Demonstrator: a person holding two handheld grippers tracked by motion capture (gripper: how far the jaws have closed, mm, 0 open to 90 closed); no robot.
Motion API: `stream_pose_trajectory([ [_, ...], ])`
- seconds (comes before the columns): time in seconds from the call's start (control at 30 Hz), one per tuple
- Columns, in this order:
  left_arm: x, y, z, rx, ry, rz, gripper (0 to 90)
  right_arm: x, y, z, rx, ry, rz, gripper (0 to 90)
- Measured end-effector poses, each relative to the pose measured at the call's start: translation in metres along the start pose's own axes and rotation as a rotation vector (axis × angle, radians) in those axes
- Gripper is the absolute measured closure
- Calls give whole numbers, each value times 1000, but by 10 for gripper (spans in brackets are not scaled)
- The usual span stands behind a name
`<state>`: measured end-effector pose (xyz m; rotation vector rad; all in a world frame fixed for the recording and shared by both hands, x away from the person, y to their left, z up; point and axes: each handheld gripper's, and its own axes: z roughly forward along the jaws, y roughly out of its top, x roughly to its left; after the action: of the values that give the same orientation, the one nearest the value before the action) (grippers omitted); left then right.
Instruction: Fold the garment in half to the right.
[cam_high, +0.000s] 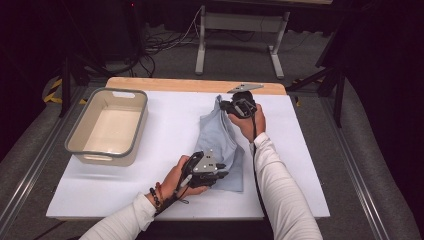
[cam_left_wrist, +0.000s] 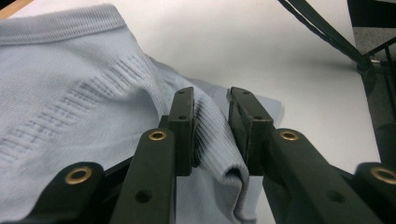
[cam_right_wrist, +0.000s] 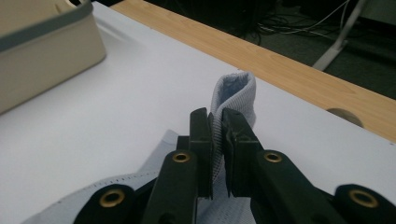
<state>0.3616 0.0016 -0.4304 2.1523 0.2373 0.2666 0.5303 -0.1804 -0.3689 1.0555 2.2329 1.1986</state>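
A light blue shirt lies in a long bunch on the white table, a bit right of the middle. The right gripper is at the far end of the shirt, close to the wooden edge of the table. In the right gripper view its two black jaws are squeezed on a fold of the shirt, and the fold sticks up above them. The left gripper is at the near end of the shirt, by the person's left hand. In the left gripper view a fold of the shirt sits between its jaws. The jaws stand a little apart, and the cloth hangs loose with a gap on one side, so they are not pinching it. A cream tub with a grey rim stands on the left side of the table, well apart from the shirt.
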Motion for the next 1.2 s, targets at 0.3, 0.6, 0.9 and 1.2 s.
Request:
stream_pose_trajectory([
  [0.3,-1,0,2,-12,23,-16,647,2,-13,-13,-23,-70,-38,706],
  [0.6,-6,1,-35,-75,42,-4,423,26,-30,-56,-126,-59,-125,605],
  [0.9,3,-33,-63,12,103,-35,448,53,-70,-103,-158,29,-143,553],
  [1.2,11,-58,-59,76,106,-95,363,49,-112,-94,-29,38,-115,532],
])
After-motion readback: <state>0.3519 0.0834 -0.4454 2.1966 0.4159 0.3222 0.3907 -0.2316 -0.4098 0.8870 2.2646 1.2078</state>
